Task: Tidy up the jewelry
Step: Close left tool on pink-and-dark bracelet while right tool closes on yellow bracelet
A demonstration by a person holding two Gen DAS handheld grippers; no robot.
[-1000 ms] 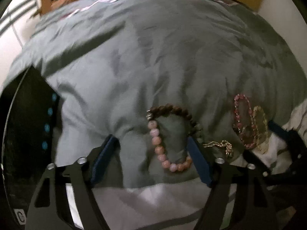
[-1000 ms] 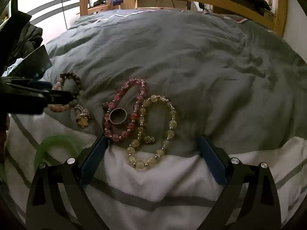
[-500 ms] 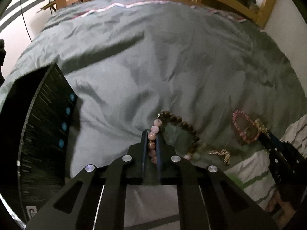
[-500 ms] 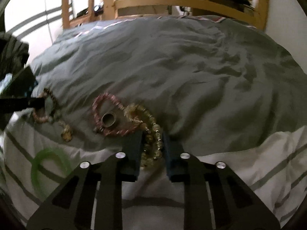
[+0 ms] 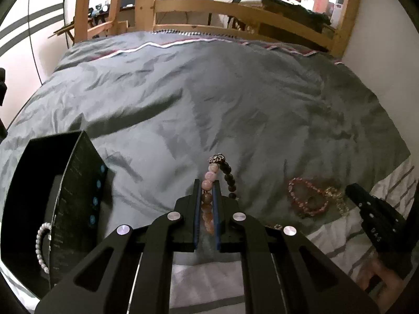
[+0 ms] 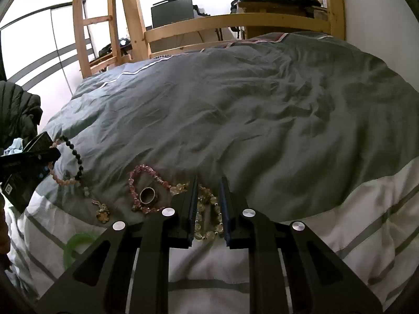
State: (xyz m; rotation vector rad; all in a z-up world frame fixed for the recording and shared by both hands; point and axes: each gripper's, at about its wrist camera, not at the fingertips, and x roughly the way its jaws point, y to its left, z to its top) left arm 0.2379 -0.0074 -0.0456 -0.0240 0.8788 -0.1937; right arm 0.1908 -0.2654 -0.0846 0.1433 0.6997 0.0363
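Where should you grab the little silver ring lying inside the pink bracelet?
Pinch its band from straight above, one finger in the hole, one outside. The silver ring lies nearly flat on the duvet, hole facing up, and the pink bracelet loops around it, so coming in sideways would likely bump beads.

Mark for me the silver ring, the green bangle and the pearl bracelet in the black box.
silver ring (image 6: 148, 195), right wrist view, on its near rim.
green bangle (image 6: 68, 251), right wrist view, on its left arc.
pearl bracelet (image 5: 39, 246), left wrist view, mid-strand inside the black box (image 5: 76, 209).
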